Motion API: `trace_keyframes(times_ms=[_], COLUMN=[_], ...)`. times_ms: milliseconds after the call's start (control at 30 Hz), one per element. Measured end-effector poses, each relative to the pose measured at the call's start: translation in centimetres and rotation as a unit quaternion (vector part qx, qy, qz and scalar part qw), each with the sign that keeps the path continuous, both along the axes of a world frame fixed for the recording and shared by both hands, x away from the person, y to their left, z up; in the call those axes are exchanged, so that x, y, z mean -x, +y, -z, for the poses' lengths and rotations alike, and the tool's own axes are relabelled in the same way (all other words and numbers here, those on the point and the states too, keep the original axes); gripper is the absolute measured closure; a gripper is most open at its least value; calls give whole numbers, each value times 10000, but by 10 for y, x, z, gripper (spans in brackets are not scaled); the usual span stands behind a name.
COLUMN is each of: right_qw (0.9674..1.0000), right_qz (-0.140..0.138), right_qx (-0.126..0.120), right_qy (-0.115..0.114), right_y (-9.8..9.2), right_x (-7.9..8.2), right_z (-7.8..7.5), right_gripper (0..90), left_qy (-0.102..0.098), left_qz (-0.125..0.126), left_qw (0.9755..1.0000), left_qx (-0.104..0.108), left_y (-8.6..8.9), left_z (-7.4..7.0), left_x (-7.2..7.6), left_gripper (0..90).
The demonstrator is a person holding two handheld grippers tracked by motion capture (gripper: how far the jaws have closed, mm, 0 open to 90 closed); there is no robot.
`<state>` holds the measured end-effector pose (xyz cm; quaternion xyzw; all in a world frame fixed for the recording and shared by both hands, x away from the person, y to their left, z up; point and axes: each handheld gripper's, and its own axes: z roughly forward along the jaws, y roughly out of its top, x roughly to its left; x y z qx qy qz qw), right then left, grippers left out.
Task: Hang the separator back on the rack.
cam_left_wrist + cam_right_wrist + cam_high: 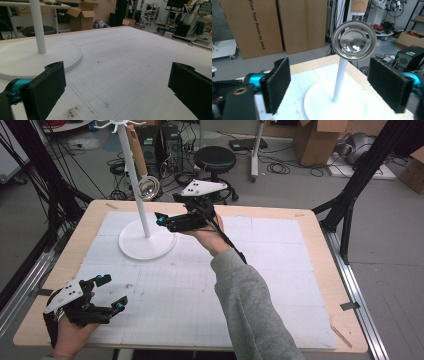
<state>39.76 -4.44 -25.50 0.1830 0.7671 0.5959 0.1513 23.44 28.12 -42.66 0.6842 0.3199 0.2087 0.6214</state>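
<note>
Nearest the person, at the table's near left corner: left gripper (114,292) resting low in the left hand (70,332), jaws standing wide apart with nothing between them, pointing across the white gridded mat (200,285) toward the right; in the left gripper view, bare mat lying between the two black pads (45,90).

Mid-table: grey sleeve (250,305) reaching up from the bottom edge, right hand (207,237) carrying the right gripper (161,219) raised above the mat, pointing left toward the stand; jaws parted wide, holding nothing. In the right gripper view, pads (278,82) framing the post and the ladle bowl, neither one touching them.

Just beyond the right gripper: white stand, round base (145,245) sitting flat on the mat's far left part, thin post (136,180) rising upright from its centre, hook arms (117,125) spreading at the top.

Hanging on the stand: metal ladle (146,187) with wooden handle (137,150), suspended beside the post, clear of the base. Long axis running near vertical, handle end up toward the hooks, bowl end down. Bowl's open face turning toward the right gripper, showing as a full shiny circle (354,40) in the right gripper view, partly covering the post behind it.

Farthest: black stool (215,160), cardboard boxes (315,140), computer towers (165,145) and cables standing on the grey floor beyond the table edge.
</note>
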Motion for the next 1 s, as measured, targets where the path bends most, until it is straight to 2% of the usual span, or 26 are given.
trace_keyframes(times_ms=[300, 400, 667, 800, 1000], right_qw=[9999, 10000, 10000, 10000, 9999], right_qz=[-105, -53, 35, -13, -70], right_qx=[3, -44, 40, 65, 77], right_qy=[22, 16, 38, 52, 42], right_y=[-19, -27, -47, -57, -75], right_x=[10, 14, 24, 30, 39], right_z=[14, 19, 34, 42, 54], right_gripper=[92, 12, 12, 12, 12], left_qy=[17, 15, 1, 2, 5], left_qz=[37, 45, 56, 49, 28], left_qw=[10000, 10000, 10000, 10000, 10000], left_qx=[-6, 1, -4, -70, -62], left_y=[1, 1, -1, -1, -1], left_z=[0, 0, 0, 0, 0], left_x=[2, 2, 3, 4, 3], left_gripper=[18, 18, 18, 18, 18])
